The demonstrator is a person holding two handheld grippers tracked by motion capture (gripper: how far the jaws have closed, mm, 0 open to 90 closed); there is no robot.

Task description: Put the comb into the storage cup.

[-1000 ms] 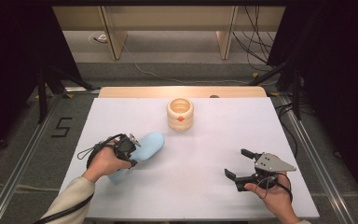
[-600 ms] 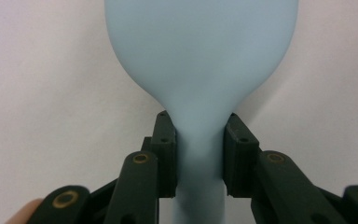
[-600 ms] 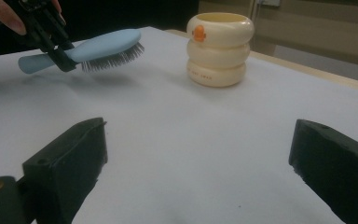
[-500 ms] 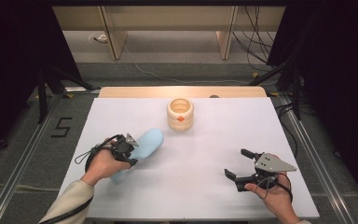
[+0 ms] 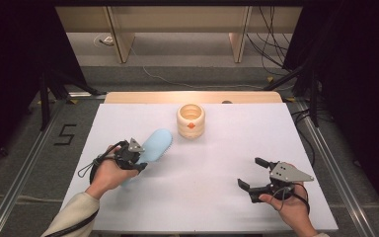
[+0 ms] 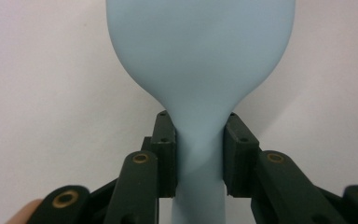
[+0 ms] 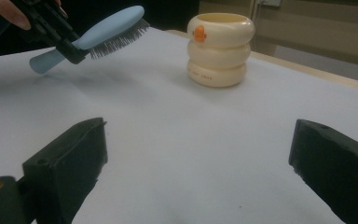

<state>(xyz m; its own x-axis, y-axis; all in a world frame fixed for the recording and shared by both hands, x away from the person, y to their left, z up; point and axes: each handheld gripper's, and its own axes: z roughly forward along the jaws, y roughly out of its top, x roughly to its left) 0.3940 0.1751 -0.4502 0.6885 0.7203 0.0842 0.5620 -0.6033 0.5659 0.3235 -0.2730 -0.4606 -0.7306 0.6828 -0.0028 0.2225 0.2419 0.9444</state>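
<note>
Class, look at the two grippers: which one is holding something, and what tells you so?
The left gripper: its jaws clamp the light blue hairbrush at its neck. The right gripper stands open.

So it's a pale blue hairbrush (image 5: 154,146), smooth plastic with a wide oval head, a narrow neck and a stubby round handle, dark bristles pointing down and to the side. The left gripper's fingers (image 6: 165,154) pinch it at the neck, one on each side, so the head sticks out past the fingertips and the handle runs back between them. It's tilted, head higher than handle, lifted off the white desk (image 5: 207,173).
</note>
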